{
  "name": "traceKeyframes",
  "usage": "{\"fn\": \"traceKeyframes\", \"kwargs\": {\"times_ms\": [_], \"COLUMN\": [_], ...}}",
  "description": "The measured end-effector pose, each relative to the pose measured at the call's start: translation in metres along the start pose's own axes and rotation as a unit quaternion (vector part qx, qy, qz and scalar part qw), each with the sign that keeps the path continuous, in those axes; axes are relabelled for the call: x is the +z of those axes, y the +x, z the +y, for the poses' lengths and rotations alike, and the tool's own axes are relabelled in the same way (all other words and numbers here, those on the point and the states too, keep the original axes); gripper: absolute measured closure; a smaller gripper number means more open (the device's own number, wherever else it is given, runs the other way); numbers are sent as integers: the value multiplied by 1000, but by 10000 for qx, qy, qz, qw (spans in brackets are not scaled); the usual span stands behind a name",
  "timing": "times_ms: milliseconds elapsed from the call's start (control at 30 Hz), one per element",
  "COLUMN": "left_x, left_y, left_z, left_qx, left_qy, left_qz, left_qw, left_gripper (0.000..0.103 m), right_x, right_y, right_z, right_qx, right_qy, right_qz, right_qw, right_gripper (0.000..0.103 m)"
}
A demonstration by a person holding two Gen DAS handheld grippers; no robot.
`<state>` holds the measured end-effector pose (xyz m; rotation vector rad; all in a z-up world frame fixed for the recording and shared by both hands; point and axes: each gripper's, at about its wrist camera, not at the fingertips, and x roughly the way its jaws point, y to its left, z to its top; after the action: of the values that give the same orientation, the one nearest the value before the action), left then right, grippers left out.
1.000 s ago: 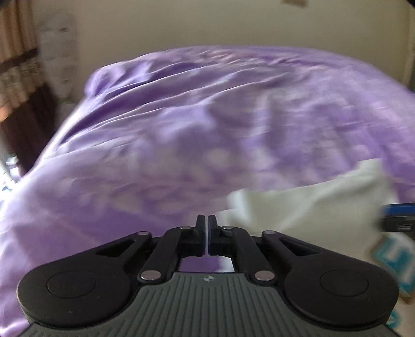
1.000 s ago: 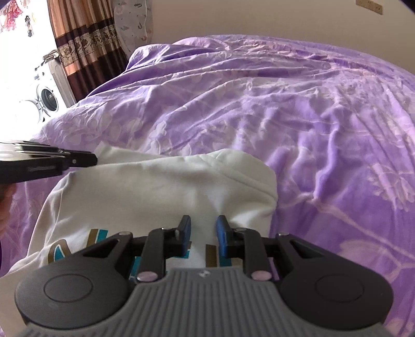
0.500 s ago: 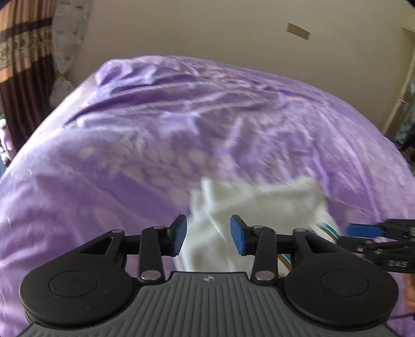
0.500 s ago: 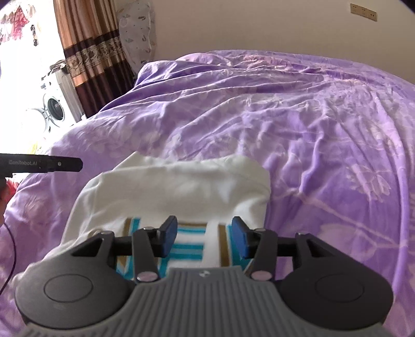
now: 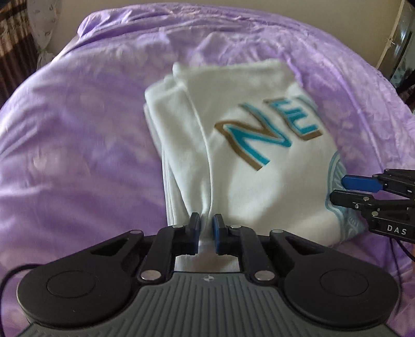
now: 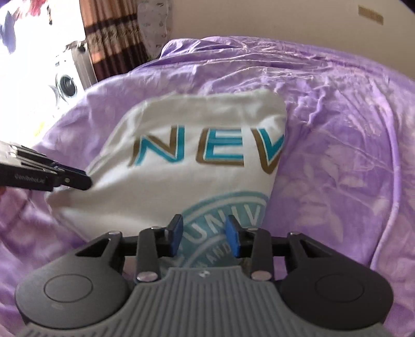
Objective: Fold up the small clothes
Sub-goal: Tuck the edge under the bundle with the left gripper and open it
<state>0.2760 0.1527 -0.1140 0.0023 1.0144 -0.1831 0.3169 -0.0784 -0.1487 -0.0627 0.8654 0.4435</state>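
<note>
A purple bedspread with a pale leaf pattern covers the bed and fills the ground under both cameras, rumpled into soft ridges. On it lies one white shirt, folded into a rough rectangle, with large teal and gold letters across it and a round teal emblem nearer the right camera.

There are two grippers. The left gripper sits low at the shirt's near edge, its jaws nearly together and pinching a raised fold of the white cloth between the blue pads. From the right camera it reaches in from the left side and touches the shirt's left edge. The right gripper hovers over the emblem end of the shirt with its jaws apart and nothing between them. In the left view it comes in from the right at the shirt's right edge, one blue pad above a black finger, with a gap between.

Past the shirt the bedspread rises to a bunched edge near a cream wall. At the far left of the right view stand a brown-striped curtain, a patterned pillow propped upright, and a washing machine in glaring light. A small plate is fixed high on the wall.
</note>
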Motion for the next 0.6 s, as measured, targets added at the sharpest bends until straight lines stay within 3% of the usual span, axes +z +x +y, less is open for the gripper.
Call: {"fn": "traceKeyframes", "kwargs": {"times_ms": [200, 400, 500, 567, 600], "left_x": [-9, 3, 11, 15, 17], "left_y": [9, -4, -24, -43, -49], "left_z": [13, 12, 20, 29, 33], "left_qx": [-159, -164, -211, -192, -163], "left_qy": [-355, -314, -399, -471, -506], "left_qz": [-24, 85, -57, -377, -537], "left_qw": [9992, 9993, 9990, 9980, 9971], "left_gripper": [86, 82, 70, 45, 38], "right_x": [-30, -27, -16, -11, -8], "right_y": [17, 15, 3, -9, -16], "right_z": [9, 4, -2, -6, -9], "right_qx": [-174, -118, -54, -51, -71], "right_qy": [-356, -128, 124, 309, 401], "right_qz": [-32, -33, 74, 51, -7], "right_qw": [9992, 9998, 9999, 9995, 9992], "right_gripper": [70, 70, 70, 65, 61]}}
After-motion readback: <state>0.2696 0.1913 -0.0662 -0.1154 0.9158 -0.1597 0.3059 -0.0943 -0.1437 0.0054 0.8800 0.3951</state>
